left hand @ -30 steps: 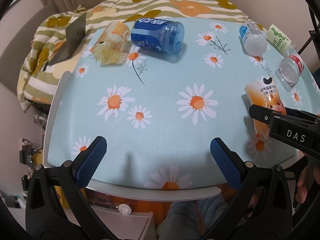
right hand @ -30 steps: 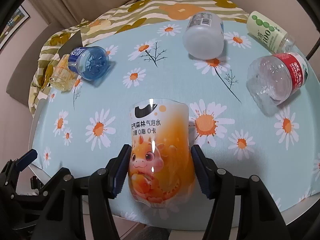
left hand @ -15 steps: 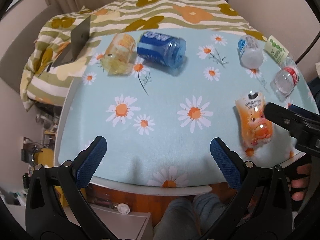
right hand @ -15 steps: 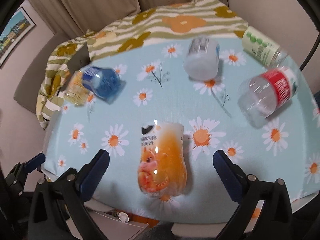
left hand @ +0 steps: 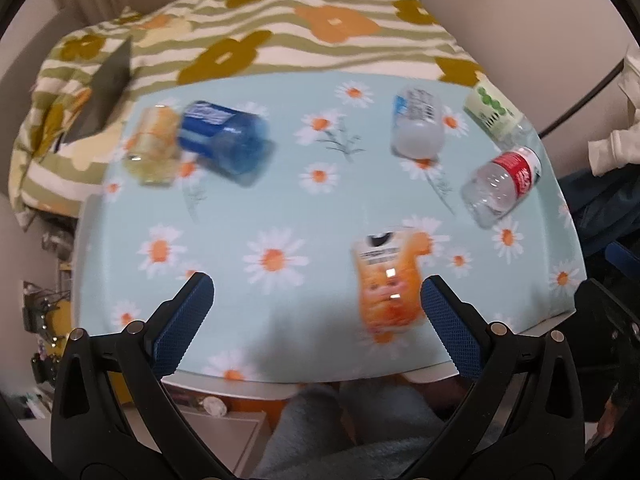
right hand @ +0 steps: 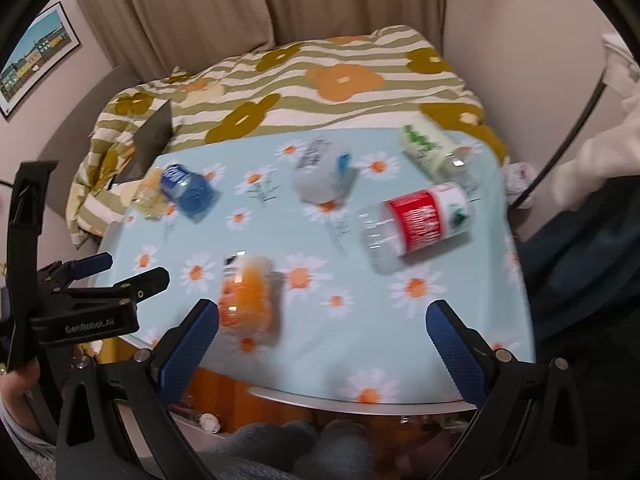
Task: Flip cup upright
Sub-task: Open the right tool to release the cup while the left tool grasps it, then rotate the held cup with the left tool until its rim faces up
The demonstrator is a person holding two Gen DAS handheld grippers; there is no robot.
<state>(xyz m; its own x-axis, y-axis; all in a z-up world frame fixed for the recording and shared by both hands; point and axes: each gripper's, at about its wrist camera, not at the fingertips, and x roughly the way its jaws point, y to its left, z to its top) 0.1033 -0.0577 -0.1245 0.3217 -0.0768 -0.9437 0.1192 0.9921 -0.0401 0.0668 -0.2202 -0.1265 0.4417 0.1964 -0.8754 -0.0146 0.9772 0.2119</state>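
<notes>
Left wrist view is showing a daisy-print blue tablecloth (left hand: 224, 208), then an orange dragon-print plastic cup (left hand: 387, 284) standing near its front edge. Both the left gripper (left hand: 316, 306) and right gripper (right hand: 322, 334) are hanging spread wide, empty. Any recheck wants a gentle, centred approach.

motion-blurred orange cup (left hand: 387, 285) and blue bottle (left hand: 224, 141), labels unreadable; yellow cup (right hand: 150, 196) half hidden behind it
</notes>
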